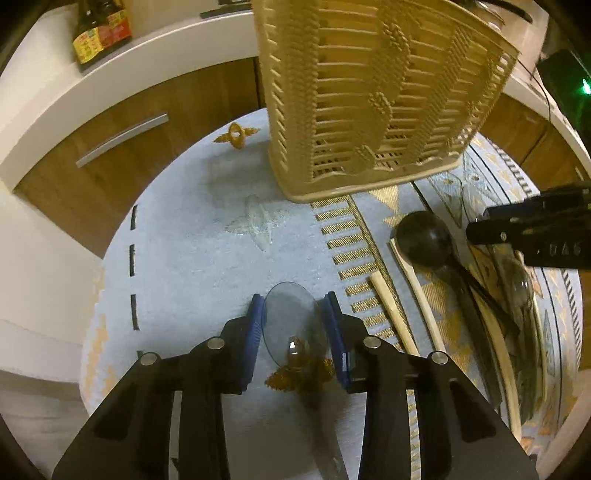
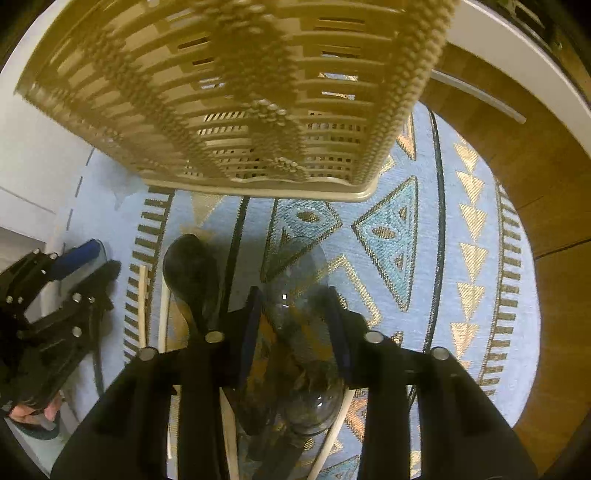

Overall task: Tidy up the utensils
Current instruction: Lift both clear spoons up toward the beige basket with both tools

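My left gripper has its blue pads pressed on the rim of a clear plastic spoon, whose handle runs back under the gripper. My right gripper is shut on another clear plastic spoon on top of a pile of utensils. In the pile lie a black ladle and pale wooden utensils. The beige slotted utensil basket stands just beyond both grippers. Each gripper shows in the other's view: the right gripper, the left gripper.
A round table carries a pale blue cloth with gold patterns. One more clear spoon lies on it near the basket. Behind are wood cabinet fronts with a metal handle, a sauce bottle on a white counter, and a black device with a green light.
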`<state>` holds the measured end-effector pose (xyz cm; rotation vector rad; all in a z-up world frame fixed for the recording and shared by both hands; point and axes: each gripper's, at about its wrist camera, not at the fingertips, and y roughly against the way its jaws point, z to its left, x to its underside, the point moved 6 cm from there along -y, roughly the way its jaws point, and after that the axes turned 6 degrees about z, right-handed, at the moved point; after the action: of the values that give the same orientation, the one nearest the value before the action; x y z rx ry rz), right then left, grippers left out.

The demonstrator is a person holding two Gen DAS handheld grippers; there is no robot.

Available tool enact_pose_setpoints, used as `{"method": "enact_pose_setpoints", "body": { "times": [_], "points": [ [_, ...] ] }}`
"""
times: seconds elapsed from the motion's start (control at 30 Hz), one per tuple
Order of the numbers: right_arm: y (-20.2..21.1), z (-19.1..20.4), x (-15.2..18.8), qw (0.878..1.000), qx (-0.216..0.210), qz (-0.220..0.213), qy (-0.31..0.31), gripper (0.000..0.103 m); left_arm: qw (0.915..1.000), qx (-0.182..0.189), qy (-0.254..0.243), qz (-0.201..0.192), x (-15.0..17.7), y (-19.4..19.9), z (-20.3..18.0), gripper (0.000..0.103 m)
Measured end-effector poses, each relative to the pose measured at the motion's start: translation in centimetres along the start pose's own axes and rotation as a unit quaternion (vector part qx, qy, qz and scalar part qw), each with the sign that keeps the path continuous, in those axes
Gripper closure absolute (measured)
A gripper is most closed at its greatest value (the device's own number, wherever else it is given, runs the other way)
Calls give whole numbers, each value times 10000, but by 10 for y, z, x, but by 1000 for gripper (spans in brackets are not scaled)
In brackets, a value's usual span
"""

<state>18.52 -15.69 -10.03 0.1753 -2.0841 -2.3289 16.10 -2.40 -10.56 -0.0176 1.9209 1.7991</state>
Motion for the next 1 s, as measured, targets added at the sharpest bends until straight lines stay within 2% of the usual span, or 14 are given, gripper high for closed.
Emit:
{"method": "enact_pose_setpoints", "body": {
  "times": [0.1,0.2,0.3,0.4,0.53,0.67,0.73,0.83,0.9,0.93,1.0],
  "points": [
    [-3,18,6,9998,-74,-147,63,74,9994,42,111,-335,0,11,0,72],
    [18,20,12,9976,-118,-661,186,74,9961,212,169,-840,-2,40,-1,72],
    [50,23,19,9912,-356,-1234,329,74,9897,324,206,-1381,-7,76,-4,72],
    [90,18,34,9775,-370,-2036,406,74,9779,434,229,-2032,-14,117,-9,72],
    [153,7,38,9485,-445,-3102,463,74,9602,444,244,-2745,-32,161,-15,72],
    [213,7,40,9194,-488,-3867,529,74,9344,46,289,-3550,-62,202,-19,72],
    [239,2,34,9058,-538,-4174,493,74,9224,-2,338,-3848,-78,217,-22,72],
    [261,-7,21,8868,-505,-4580,351,74,8972,-150,490,-4386,-92,236,-20,72],
    [269,-14,14,8747,-368,-4826,235,74,8655,-376,575,-4961,-101,246,-19,72],
    [271,-18,8,8682,-298,-4952,139,74,8563,-486,593,-5107,-106,244,-20,72],
    [271,-29,1,8573,-215,-5143,-20,74,8491,-542,668,-5212,-114,243,-21,72]
  ]
}}
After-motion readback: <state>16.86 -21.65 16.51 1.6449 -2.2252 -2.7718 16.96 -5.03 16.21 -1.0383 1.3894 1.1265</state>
